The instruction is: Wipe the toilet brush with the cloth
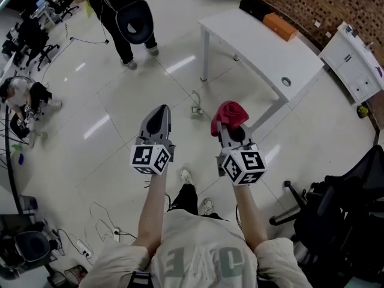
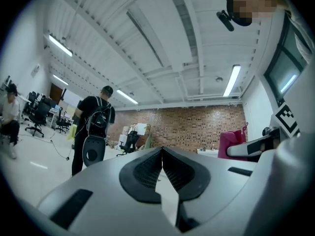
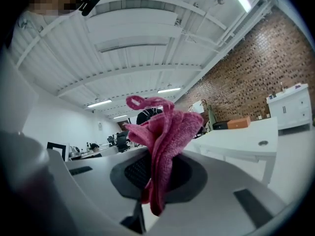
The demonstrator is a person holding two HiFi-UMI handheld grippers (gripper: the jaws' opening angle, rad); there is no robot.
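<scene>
Right gripper [image 1: 233, 132]: jaws clenched on one cloth [image 3: 165, 132] of pink-red terry. The cloth is bunched into folds and pinched low down between the dark ribbed pads [image 3: 135, 171]. Its loose upper part fans out above the jaw tips, with a thin loop at the top edge, and a short tail hangs below the grip. It is held in the air in front of the person, over the pale floor [image 1: 108, 125]. Left gripper [image 2: 162, 154]: jaws closed tip to tip, nothing between them. It is held level beside the right one, the two apart. Grippers: two, each with one marker cube, left [image 1: 150, 159] and right [image 1: 243, 165], on bare forearms. Beyond them:
- one white table [image 1: 264, 47] carrying one orange box [image 1: 280, 26];
- one white cabinet [image 1: 354, 65] by the brick wall [image 1: 318, 5];
- one black chair [image 1: 342, 209] at the right edge.

Other people: two — one standing [image 1: 123, 17] in black with a backpack, one seated [image 1: 21, 95] at the far left.
</scene>
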